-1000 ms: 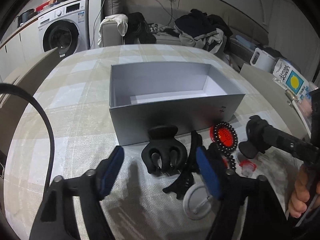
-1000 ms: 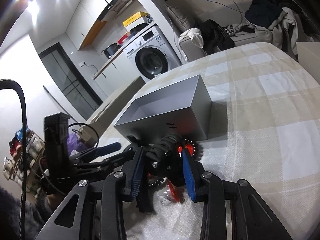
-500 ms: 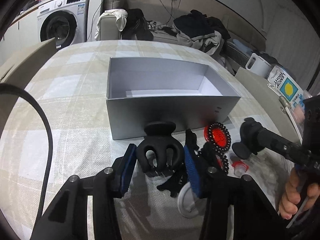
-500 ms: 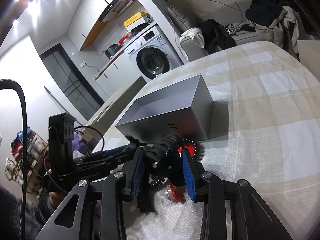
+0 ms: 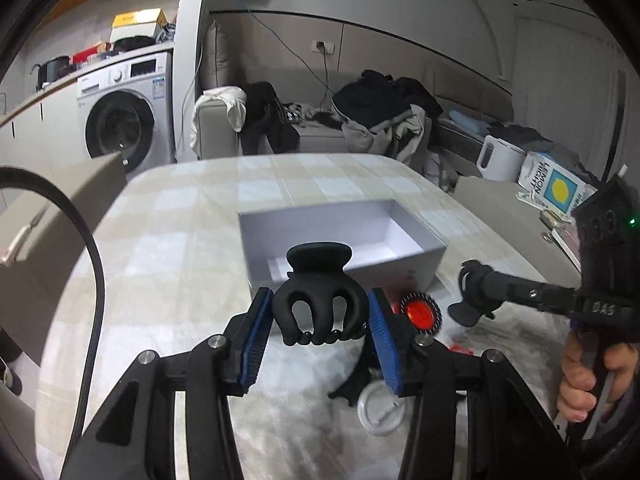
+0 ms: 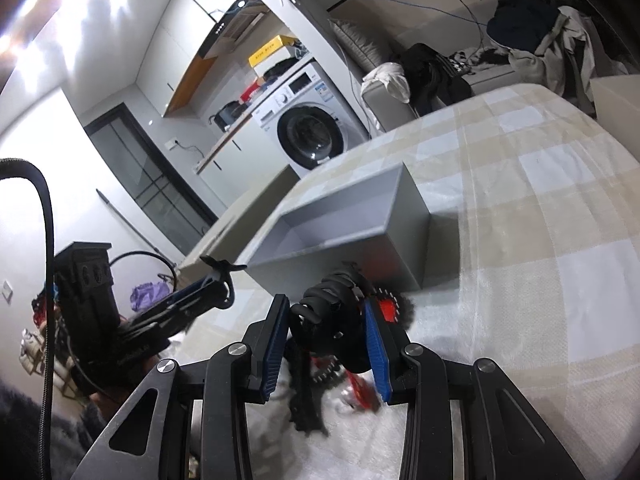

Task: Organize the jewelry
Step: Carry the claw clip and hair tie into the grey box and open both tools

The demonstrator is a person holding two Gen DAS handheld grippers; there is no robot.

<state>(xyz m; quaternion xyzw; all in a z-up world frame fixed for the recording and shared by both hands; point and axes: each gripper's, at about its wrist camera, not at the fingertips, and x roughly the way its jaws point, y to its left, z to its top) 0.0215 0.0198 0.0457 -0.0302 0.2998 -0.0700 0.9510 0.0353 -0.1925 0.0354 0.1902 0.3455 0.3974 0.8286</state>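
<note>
My left gripper is shut on a black claw hair clip and holds it lifted just in front of the open grey box. My right gripper is shut on a second black claw clip low over the table, in front of the box. A red disc ringed with black beads lies on the table by the box; it also shows behind the right clip. The left gripper shows at the left of the right wrist view; the right gripper shows at the right of the left wrist view.
A black strap-like piece and a white round lid lie on the checked tablecloth near the grippers. A washing machine, a sofa with clothes and a white kettle stand beyond the table.
My left gripper closed on the black claw clip and lifted it off the table toward the box. My right gripper stayed shut on its clip, hardly moving.
</note>
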